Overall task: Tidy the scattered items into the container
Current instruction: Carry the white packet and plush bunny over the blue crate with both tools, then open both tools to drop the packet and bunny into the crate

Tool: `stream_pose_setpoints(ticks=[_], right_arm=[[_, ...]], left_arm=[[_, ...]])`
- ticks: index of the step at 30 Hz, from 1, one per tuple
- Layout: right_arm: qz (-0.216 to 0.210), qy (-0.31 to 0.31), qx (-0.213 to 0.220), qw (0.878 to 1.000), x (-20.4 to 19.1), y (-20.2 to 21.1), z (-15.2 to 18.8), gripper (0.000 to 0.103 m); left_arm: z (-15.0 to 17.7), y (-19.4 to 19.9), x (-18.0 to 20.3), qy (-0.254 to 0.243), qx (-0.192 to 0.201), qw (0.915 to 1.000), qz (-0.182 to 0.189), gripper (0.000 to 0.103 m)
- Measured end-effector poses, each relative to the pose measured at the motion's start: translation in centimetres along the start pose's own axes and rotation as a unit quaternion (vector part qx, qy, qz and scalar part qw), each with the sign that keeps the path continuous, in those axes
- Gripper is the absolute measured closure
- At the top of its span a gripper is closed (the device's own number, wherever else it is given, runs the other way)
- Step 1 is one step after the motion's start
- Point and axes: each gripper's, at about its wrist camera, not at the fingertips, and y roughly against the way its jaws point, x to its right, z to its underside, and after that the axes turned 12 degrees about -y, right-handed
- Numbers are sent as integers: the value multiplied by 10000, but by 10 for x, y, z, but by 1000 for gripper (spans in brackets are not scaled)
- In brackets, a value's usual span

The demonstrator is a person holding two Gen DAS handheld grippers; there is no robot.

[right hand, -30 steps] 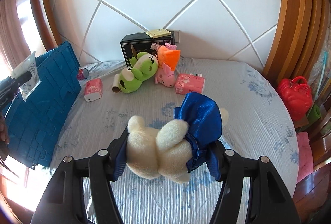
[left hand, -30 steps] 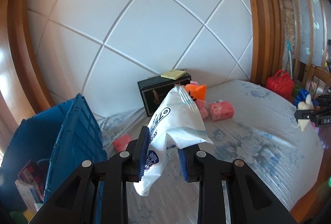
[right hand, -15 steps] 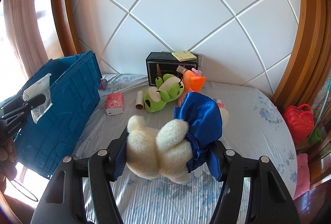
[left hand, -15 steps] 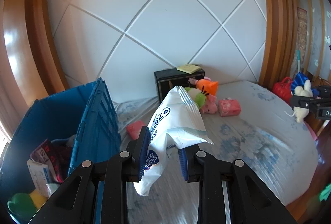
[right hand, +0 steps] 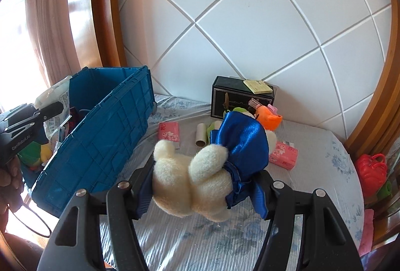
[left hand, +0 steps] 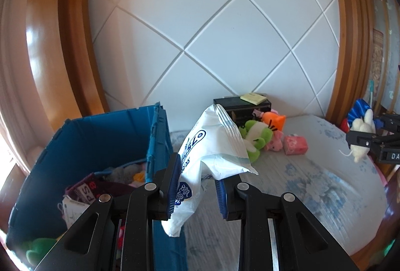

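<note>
Left tool pinches a pack, right tool a plush; either could snag the crate rim and drop outside.

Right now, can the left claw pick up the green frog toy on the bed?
Probably not: the left claw is shut on a white packet, so it cannot grip the frog toy.

White quilted headboard in curved wood frame, floral bedsheet, bright window
</note>
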Motion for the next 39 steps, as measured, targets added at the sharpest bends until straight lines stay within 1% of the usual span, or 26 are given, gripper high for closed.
stream_pose_setpoints(ticks=[12, 17, 23, 30, 35, 39], right_arm=[[-477, 381, -46, 9981, -88, -32, -10, 40], [-699, 626, -67, 9956, -133, -47, -21, 40], [-1018, 1019, -77, 9895, -187, -70, -45, 40], [-1265, 1529, -167, 9800, -251, -111, -73, 40], [-1509, 1699, -233, 9736, -293, -136, -85, 40], [-1584, 1816, -262, 9702, -319, -149, -92, 40]], left_arm=[[23, 10, -73, 153, -73, 9991, -392, 77], [33, 9, -102, 226, -130, 9984, -494, 77], [47, 6, -144, 462, -199, 9966, -660, 77], [64, 4, -206, 783, -306, 9909, -1055, 77], [65, -4, -246, 839, -322, 9878, -1275, 77], [60, -14, -268, 851, -339, 9872, -1305, 77]])
